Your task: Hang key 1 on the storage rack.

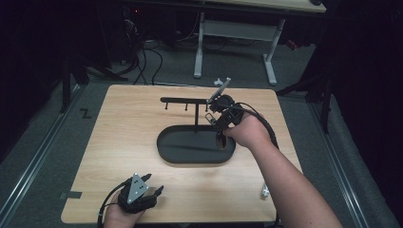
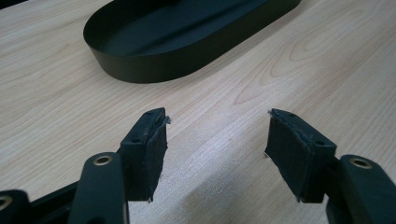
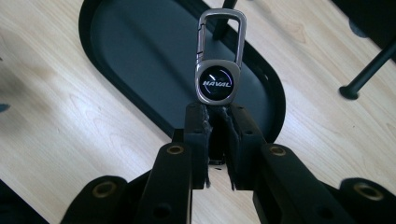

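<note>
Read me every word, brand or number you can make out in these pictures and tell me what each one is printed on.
"HAVAL": on the round dark badge of the metal keychain, whose lower end is clamped in the right hand-held gripper above the black oval tray.
There is a dark Z-shaped mark on the floor left of the table; whether it is a letter I cannot tell.
I see no other readable text.

keyring (image 3: 219, 70): brushed metal, glossy badge | tray (image 3: 140, 56): matt black | table (image 2: 280, 70): light wood

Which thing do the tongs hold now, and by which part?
The right tongs hold a metal keychain by its lower end. The left tongs hold nothing.
</note>
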The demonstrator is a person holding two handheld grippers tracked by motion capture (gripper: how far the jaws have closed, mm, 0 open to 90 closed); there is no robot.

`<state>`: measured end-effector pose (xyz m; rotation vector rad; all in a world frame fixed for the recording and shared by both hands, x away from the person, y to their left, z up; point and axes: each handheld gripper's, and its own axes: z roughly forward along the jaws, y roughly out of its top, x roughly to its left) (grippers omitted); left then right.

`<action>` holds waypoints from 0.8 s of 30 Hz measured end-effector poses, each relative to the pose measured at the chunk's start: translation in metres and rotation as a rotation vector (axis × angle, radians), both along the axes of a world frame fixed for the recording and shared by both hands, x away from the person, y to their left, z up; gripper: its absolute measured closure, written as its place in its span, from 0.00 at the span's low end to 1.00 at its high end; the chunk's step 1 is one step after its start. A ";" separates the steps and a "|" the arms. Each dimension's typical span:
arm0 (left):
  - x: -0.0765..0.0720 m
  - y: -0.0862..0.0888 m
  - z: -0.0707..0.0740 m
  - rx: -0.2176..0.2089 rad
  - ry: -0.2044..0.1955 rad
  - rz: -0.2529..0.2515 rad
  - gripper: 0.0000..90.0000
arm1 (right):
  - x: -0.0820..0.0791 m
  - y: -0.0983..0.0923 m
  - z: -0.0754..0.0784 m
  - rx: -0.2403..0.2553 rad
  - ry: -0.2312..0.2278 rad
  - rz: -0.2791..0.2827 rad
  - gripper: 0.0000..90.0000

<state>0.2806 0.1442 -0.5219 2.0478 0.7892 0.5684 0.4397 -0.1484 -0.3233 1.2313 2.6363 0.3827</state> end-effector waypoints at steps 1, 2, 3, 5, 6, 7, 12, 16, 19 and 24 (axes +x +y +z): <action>0.000 0.000 0.000 0.000 0.000 0.000 0.43 | 0.002 0.000 0.001 -0.002 -0.006 0.011 0.89; 0.000 0.000 0.000 -0.001 0.000 0.001 0.43 | 0.003 0.000 0.002 0.000 -0.007 0.008 0.89; 0.000 0.000 0.000 -0.002 -0.001 0.001 0.43 | 0.004 0.000 0.002 -0.004 -0.012 0.013 0.89; 0.000 0.000 0.000 -0.004 -0.003 0.002 0.43 | 0.006 0.002 0.003 0.000 -0.006 -0.005 0.89; 0.000 0.000 0.000 -0.004 -0.002 0.002 0.43 | 0.008 0.001 0.004 -0.003 -0.014 0.013 0.89; 0.000 0.000 0.000 -0.004 -0.002 0.002 0.43 | 0.009 0.002 0.004 -0.007 -0.015 0.011 0.89; 0.000 0.001 0.000 0.001 -0.002 0.000 0.43 | 0.015 0.005 0.005 -0.006 -0.024 0.002 0.89; 0.000 0.001 0.000 0.003 -0.002 -0.001 0.43 | 0.020 0.009 0.000 -0.009 -0.024 -0.013 0.89; 0.000 0.001 0.000 0.002 -0.002 0.000 0.43 | 0.026 0.012 -0.008 -0.036 -0.031 -0.021 0.89; 0.000 0.001 0.000 -0.003 -0.002 0.002 0.43 | 0.031 0.014 -0.015 -0.039 -0.019 -0.052 0.89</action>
